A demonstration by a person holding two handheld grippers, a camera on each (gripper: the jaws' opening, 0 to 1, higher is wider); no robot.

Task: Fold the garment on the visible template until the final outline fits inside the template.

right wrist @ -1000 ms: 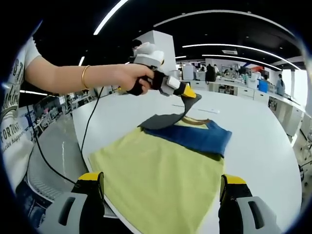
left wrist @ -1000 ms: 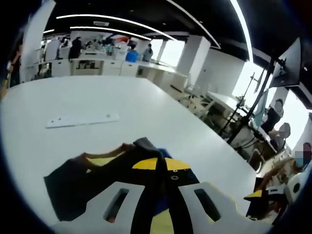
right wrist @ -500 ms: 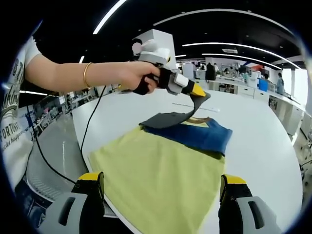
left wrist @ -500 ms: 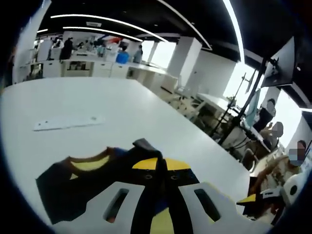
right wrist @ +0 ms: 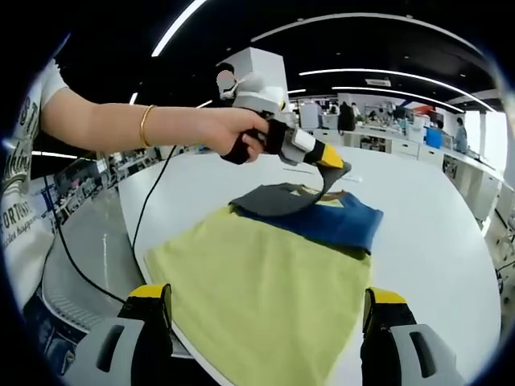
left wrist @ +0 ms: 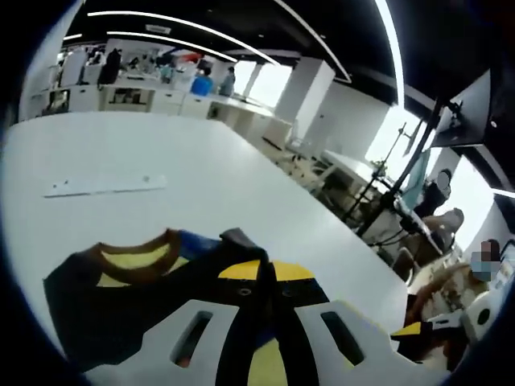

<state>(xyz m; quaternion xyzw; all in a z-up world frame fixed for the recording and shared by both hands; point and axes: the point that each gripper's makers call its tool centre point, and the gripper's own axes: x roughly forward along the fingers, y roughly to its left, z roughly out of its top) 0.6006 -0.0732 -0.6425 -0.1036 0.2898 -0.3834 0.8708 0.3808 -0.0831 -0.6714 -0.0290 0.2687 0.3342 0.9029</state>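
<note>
A yellow garment (right wrist: 265, 289) with a blue shoulder panel (right wrist: 330, 225) and a dark grey sleeve (right wrist: 273, 199) lies spread on the white table (right wrist: 434, 241). My left gripper (right wrist: 336, 166), held in a hand, is shut on the grey sleeve's end and lifts it above the garment. In the left gripper view, my left gripper (left wrist: 261, 272) pinches dark cloth, with the brown-trimmed neckline (left wrist: 133, 251) below it. My right gripper (right wrist: 265, 301) stands open at the garment's near edge, with nothing between its fingers.
A flat white strip (left wrist: 105, 186) lies on the table beyond the garment. A person's bare arm with a gold bracelet (right wrist: 142, 125) reaches in from the left. A cable (right wrist: 145, 217) hangs over the table's left edge. Desks and people fill the room behind.
My left gripper has carried the grey sleeve rightward across the garment, toward the blue panel. My right gripper has not moved.
</note>
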